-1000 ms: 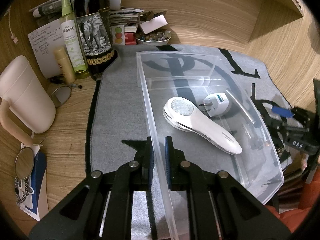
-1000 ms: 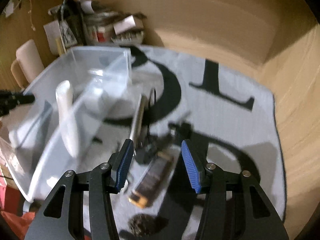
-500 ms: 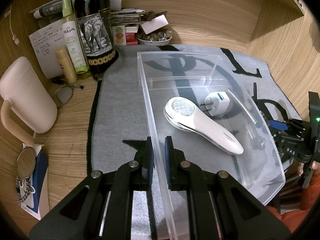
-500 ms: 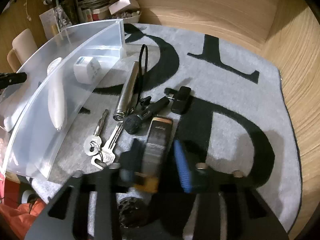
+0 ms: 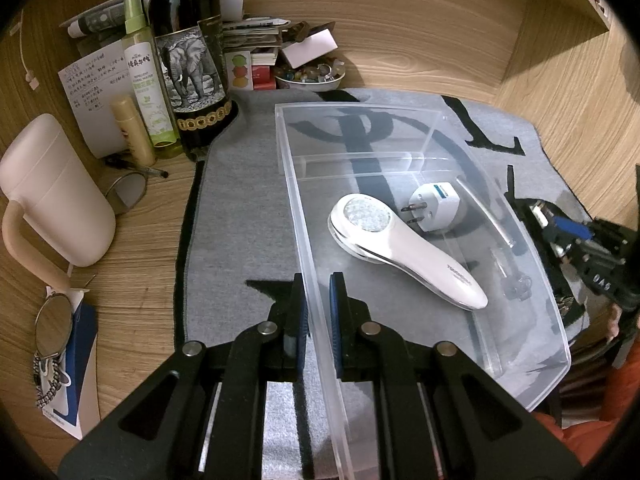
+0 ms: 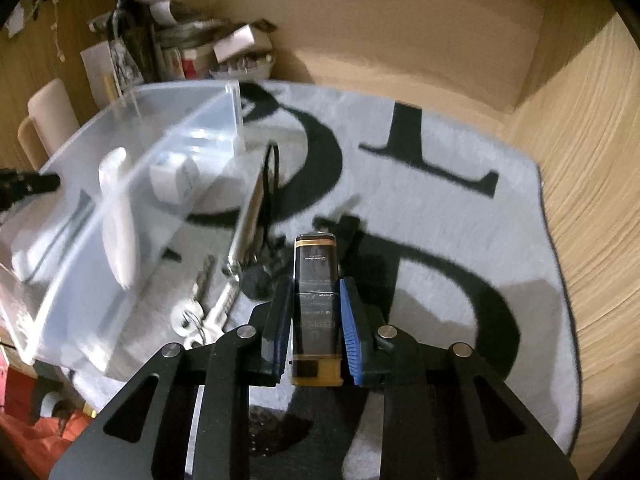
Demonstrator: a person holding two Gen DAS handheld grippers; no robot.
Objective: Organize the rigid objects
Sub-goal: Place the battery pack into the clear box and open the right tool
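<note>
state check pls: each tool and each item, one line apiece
left tool: shut on the clear bin wall
right tool: shut on the black-gold case
clear bin: open-topped, on the mat
white handheld device: lying flat in the bin
plug adapter: on its side in the bin
keys: loose on the mat

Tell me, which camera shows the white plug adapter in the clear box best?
The left wrist view: the plug adapter lies sharp and unobstructed inside the clear box, prongs visible. The right wrist view shows it only as a blurred white block through the box wall.
</note>
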